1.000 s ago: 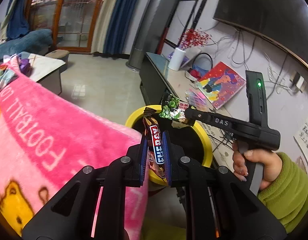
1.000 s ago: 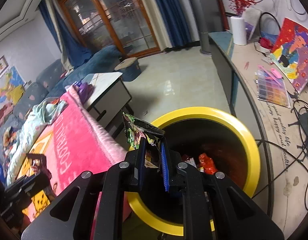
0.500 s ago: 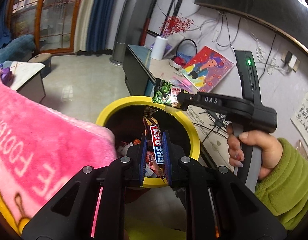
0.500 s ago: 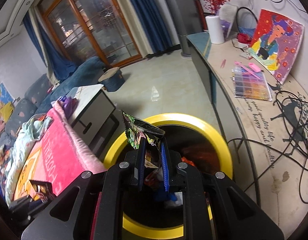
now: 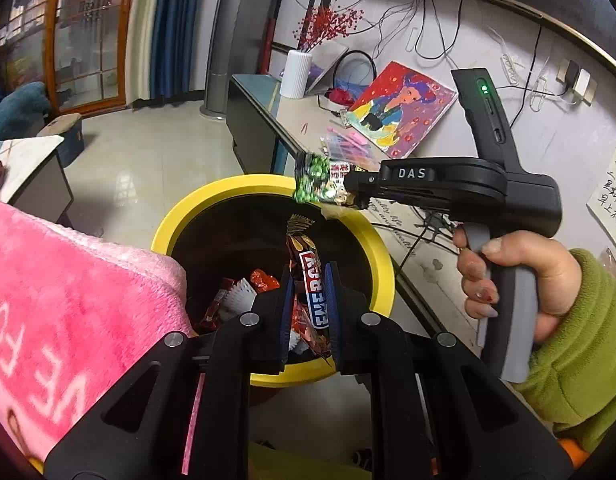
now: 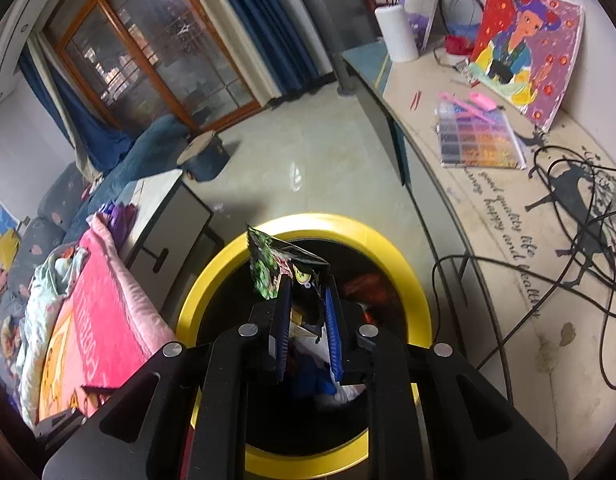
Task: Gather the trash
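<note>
My left gripper is shut on a brown and red candy bar wrapper, held upright over the yellow-rimmed trash bin. My right gripper is shut on a green and black snack wrapper, also over the bin. In the left wrist view the right gripper reaches in from the right, its green wrapper above the bin's far rim. Several wrappers lie inside the bin.
A pink blanket lies left of the bin, touching its rim. A low cabinet top on the right holds cables, a bead box, a painting and a white vase. A small white side table stands behind the blanket.
Both grippers have moved over the bin with their wrappers still held. The bin now sits under both sets of fingers and looks closer.
</note>
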`<state>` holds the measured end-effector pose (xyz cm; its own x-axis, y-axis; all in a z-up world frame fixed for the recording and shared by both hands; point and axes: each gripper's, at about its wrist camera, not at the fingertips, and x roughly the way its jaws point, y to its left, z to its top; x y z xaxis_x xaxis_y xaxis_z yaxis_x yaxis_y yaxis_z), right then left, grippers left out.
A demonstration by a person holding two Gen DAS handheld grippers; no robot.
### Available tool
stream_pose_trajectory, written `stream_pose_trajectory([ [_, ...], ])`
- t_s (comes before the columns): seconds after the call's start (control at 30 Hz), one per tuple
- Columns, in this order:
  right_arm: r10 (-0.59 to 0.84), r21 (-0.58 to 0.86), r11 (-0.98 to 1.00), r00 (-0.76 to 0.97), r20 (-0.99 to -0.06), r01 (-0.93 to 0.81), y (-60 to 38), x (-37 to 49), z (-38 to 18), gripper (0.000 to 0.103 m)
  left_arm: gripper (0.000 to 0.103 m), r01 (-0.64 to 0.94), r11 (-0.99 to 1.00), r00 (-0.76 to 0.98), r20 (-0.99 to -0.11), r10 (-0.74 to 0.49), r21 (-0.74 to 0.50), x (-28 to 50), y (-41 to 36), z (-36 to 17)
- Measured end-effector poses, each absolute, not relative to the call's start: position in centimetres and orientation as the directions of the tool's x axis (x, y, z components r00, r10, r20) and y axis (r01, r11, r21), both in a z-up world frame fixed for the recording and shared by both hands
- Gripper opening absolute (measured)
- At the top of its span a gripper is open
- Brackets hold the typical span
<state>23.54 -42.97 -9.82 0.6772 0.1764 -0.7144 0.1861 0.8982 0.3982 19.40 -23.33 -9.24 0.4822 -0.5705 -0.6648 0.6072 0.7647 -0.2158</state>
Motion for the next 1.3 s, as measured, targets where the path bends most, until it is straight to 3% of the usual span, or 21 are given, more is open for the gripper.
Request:
stream_pose_trajectory([
  [0.37,0.214,0.431,0.883,0.658,-0.721,0.184,-43.3,24.0,-11.0,0.017,0.010,0.584,0.779,0.467,-0.691,-0.552,-0.228,22.0,-24.4,-10.0],
  [0.47,0.214,0.434,0.881,0.661,-0.720,0.187,-43.5,23.9,-11.0,0.017,0.018,0.580,0.781,0.465,-0.694,-0.550,-0.231,22.4,-24.5,-10.1],
  [0.53,0.215,0.437,0.881,0.666,-0.714,0.184,-43.8,23.7,-10.8,0.025,0.035,0.575,0.784,0.466,-0.694,-0.549,-0.234,22.7,-24.5,-10.2],
  [0.6,0.211,0.432,0.883,0.671,-0.711,0.181,-44.0,23.4,-10.6,0.031,0.041,0.569,0.788,0.469,-0.695,-0.546,-0.235,23.0,-24.6,-10.2],
  [0.9,0.175,0.397,0.902,0.696,-0.697,0.171,-44.5,21.2,-9.3,0.059,0.085,0.520,0.815,0.485,-0.697,-0.528,-0.256,23.8,-23.5,-9.9],
  [1.1,0.147,0.348,0.925,0.703,-0.696,0.150,-43.5,20.4,-8.4,0.081,0.092,0.476,0.839,0.522,-0.684,-0.510,-0.262,23.7,-21.6,-8.9],
  [1.3,0.148,0.334,0.933,0.707,-0.692,0.133,-42.2,19.7,-7.7,0.093,0.092,0.426,0.867,0.555,-0.682,-0.476,-0.259,23.5,-19.5,-8.1],
])
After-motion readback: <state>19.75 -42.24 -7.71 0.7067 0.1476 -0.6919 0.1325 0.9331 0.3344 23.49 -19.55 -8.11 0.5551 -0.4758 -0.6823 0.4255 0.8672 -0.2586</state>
